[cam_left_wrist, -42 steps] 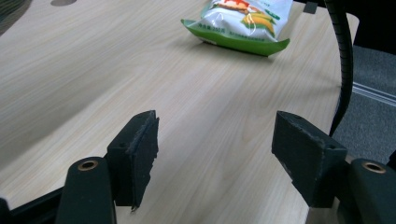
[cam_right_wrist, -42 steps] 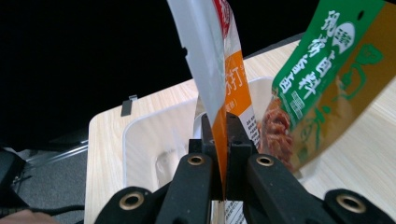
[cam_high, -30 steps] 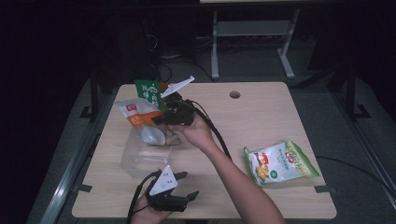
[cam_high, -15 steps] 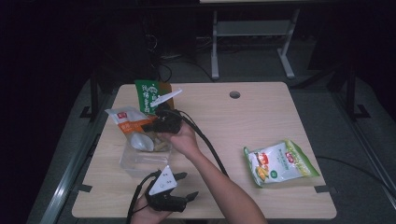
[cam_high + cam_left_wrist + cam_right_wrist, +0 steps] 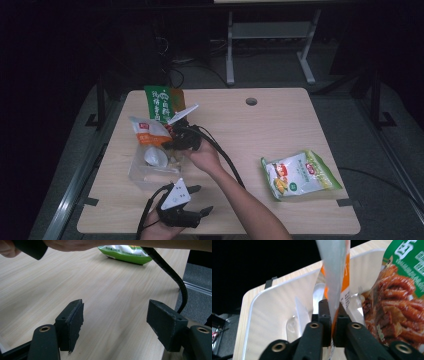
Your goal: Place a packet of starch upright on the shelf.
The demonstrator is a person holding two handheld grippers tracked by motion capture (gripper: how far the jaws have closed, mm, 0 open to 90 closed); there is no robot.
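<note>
My right gripper (image 5: 174, 140) (image 5: 331, 307) is shut on the edge of an orange and white snack bag (image 5: 146, 131) (image 5: 335, 277). It holds the bag over a clear plastic container (image 5: 137, 172) (image 5: 262, 315) on the table's left side, and the bag's pale lower end (image 5: 155, 157) hangs into the container. A green snack bag (image 5: 161, 103) (image 5: 397, 290) printed with brown food stands at the container's far side, close beside the held bag. My left gripper (image 5: 202, 199) (image 5: 116, 312) rests open near the table's front edge, with nothing between its fingers.
A green and yellow snack bag (image 5: 300, 172) (image 5: 125, 252) lies flat on the right part of the wooden table (image 5: 260, 135). The right gripper's cable (image 5: 225, 160) (image 5: 170, 267) trails along the person's forearm. A round hole (image 5: 251, 101) marks the table's back.
The right gripper has come down and slightly toward the front with the orange bag, bringing it lower over the clear container. The left gripper has stayed still.
</note>
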